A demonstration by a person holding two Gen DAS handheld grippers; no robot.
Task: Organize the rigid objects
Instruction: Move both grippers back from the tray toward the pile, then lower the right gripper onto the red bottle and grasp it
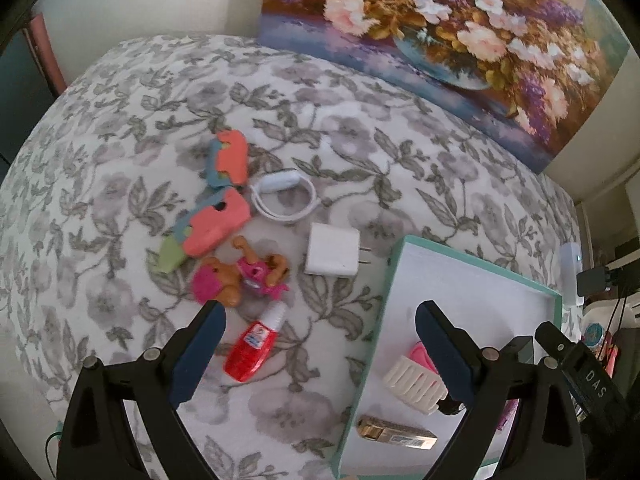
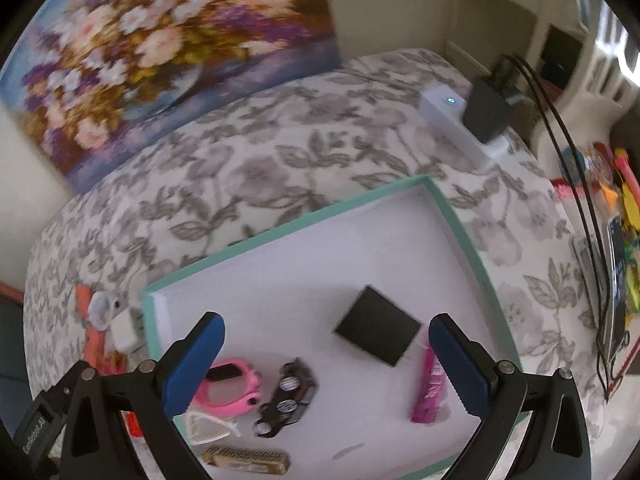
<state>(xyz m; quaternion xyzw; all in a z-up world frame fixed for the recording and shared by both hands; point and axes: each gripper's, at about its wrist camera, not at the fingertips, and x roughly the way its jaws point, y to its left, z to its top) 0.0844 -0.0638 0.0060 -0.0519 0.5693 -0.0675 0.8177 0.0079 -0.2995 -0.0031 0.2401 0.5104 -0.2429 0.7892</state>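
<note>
Over the floral bedcover, my left gripper [image 1: 320, 320] is open and holds nothing. Just below it lies a red bottle [image 1: 256, 348], with a pink toy dog [image 1: 240, 276] beyond its left finger. Farther off are a white plug adapter [image 1: 332, 252], a coiled white cable [image 1: 286, 196] and two coral toy pieces [image 1: 218, 224]. My right gripper [image 2: 326, 322] is open above the teal-rimmed tray [image 2: 452, 216]. The tray holds a black square [image 2: 378, 330], a pink tube [image 2: 428, 388], a blurred black toy car [image 2: 286, 398], a pink watch [image 2: 230, 390], a white clip [image 2: 208, 428] and a gold bar [image 2: 246, 458].
A flower painting [image 1: 440, 36] leans against the wall behind the bed. A white device [image 2: 460, 128] with a black plug and cables sits at the bed's far right corner. Coloured clutter [image 2: 620, 216] lies past the right edge. Bare bedcover [image 1: 120, 140] spreads to the left.
</note>
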